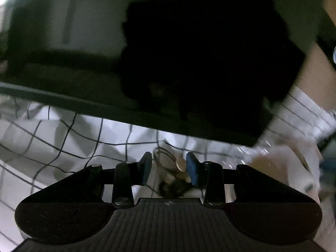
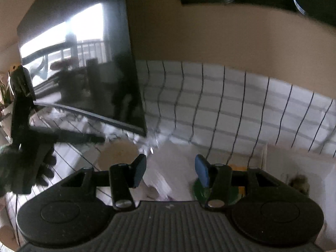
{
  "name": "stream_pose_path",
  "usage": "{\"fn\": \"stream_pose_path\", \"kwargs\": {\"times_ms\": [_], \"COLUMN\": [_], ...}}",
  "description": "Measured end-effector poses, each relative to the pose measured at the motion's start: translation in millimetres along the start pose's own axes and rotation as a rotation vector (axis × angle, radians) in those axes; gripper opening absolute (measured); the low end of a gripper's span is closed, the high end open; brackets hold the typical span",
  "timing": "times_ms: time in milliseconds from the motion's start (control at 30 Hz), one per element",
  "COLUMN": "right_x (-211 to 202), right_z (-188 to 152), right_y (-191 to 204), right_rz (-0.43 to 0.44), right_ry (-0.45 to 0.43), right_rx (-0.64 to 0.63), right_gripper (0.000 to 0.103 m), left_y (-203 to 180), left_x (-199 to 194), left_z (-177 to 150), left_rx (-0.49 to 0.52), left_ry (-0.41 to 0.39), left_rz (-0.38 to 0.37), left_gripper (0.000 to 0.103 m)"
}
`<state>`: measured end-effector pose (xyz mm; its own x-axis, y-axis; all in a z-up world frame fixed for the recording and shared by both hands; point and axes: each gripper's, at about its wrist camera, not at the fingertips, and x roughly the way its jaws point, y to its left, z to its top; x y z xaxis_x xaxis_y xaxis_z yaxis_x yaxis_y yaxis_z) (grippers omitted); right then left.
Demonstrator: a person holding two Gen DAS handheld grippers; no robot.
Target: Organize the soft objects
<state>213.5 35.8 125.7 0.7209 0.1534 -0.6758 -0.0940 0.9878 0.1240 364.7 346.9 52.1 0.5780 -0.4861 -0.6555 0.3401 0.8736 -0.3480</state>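
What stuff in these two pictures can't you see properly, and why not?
- Left wrist view: the small brownish thing between the left gripper pads is dark and blurred; what it is, I cannot tell.
- Left wrist view: the pale shape at right is smeared by motion blur.
- Right wrist view: the green thing is partly hidden behind the right gripper.
- Right wrist view: the white pile is blurred.
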Motion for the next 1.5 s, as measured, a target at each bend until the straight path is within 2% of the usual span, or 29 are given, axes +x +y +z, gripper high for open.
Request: {"fn": "stream_pose_path", "kwargs": {"times_ms": [133,267,433,533,667,767,833,900,1033,1233,1400,1500], "right_x": [17,28,32,30,23,13,7,3,-5,-6,4,22], "right_z": [-14,-14,-16,-18,-21,-23,-20,-15,-13,-24,-34,-37], "right_y": [-1,-1,1,1,10,21,27,30,45,73,110,140], "right_rz": [0.001,0.023,0.032,0.023,-0.015,-0.060,-0.058,-0.016,0.024,0.045,0.049,0.051], "right_ry": [0.049,0.056,0.059,0.059,0.021,-0.057,-0.088,-0.086,-0.100,-0.082,-0.075,-0.070], "right_rx": [-0.047,-0.041,-0.036,-0.043,-0.101,-0.166,-0.174,-0.164,-0.198,-0.267,-0.424,-0.547], "right_gripper": [0.051,0.051,0.051,0.051,0.051,0.051,0.051,0.051,0.051,0.051,0.051,0.044], "left_y": [1,3,7,6,-11,-21,-14,-6,-10,-3,18,34], "left_x": [23,39,42,42,40,35,31,25,15,-17,-57,-86], "left_z": [4,6,4,3,-2,-12,-12,-11,-13,-19,-34,-47], "left_rx": [-0.011,-0.005,0.000,-0.010,0.079,0.157,0.103,0.041,0.066,0.035,-0.032,-0.092], "left_ry": [0.024,0.038,0.043,0.064,0.053,0.017,0.007,0.002,-0.016,-0.072,-0.125,-0.152], "left_rz": [0.029,0.063,0.084,0.099,0.168,0.187,0.167,0.136,0.157,0.156,0.190,0.208], "left_gripper": [0.040,0.039,0.028,0.028,0.022,0.014,0.011,0.009,0.007,0.007,0.007,0.007]}}
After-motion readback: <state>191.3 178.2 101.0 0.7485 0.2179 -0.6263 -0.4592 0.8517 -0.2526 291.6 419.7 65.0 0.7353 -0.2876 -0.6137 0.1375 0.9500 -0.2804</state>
